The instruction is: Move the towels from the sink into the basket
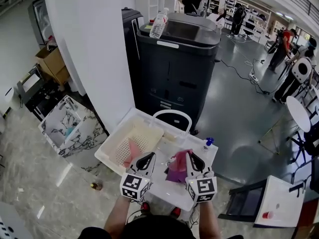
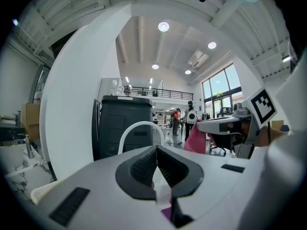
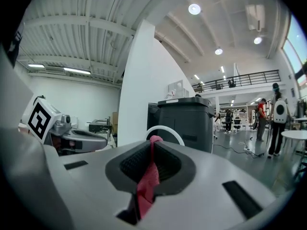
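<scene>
Nearest us, at the bottom centre of the head view, our left gripper (image 1: 150,157) has its jaws pressed together, and we see nothing held in them. Just beside it, our right gripper (image 1: 190,155) is clamped on a pink towel (image 1: 179,160). In the right gripper view (image 3: 152,143) the cloth (image 3: 148,181) is pinched between the pads and trails down. The towel hangs over the white sink (image 1: 167,190), with a purple cloth (image 1: 174,176) under it.

Left of the sink sits the white perforated basket (image 1: 107,151), and a salmon towel (image 1: 131,152) lies in it. Towards the sink's far edge are a white arched faucet (image 1: 172,114) and, to its right, a blue-capped bottle (image 1: 208,142).

Beyond them, at centre frame, stands a dark grey bin (image 1: 177,73) with a clear water bottle (image 1: 158,23) lying on top. A white pillar (image 1: 92,49) rises on its left. People stand far off at the upper right.
</scene>
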### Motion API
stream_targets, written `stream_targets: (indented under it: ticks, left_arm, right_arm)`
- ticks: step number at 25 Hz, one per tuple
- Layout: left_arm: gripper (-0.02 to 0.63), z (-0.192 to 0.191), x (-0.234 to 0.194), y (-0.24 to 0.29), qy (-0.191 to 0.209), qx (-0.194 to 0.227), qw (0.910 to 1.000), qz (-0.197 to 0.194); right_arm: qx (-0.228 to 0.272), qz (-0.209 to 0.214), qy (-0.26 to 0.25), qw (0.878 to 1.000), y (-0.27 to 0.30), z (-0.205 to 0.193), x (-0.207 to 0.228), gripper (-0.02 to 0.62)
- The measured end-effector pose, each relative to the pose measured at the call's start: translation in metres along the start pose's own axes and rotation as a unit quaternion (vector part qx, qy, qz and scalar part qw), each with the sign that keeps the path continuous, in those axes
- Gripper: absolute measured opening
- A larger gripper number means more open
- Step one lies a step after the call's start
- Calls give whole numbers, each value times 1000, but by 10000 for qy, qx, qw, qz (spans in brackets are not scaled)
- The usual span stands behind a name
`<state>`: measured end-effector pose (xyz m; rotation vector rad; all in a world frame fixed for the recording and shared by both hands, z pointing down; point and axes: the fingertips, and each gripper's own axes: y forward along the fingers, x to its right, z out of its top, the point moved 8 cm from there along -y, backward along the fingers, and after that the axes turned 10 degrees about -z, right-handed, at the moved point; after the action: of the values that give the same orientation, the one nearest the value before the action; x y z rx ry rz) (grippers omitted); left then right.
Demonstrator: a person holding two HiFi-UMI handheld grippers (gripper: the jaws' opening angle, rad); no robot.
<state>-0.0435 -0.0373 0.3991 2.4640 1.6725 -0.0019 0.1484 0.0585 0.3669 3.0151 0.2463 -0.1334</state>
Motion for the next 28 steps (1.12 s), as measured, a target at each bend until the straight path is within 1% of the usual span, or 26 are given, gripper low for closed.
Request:
stream_targets:
  ticks: [5,13,21,28]
  left_arm:
    - [8,9,-11,-12,94,87,9997,210]
    - [8,12,-34,-45,102,150,9975,681]
    - [8,9,-56,-82,44,203,9932,1147]
    - [8,6,-73,-110,-28,264,9890,1455]
  right_arm:
    - [211,174,29,9996,10,16,-10,40]
    - [520,542,63,9972,33,41,-40,40]
    - [825,996,25,9916,54,68,-81,40]
    - [981,1348,16,9860,71,84,-117,40]
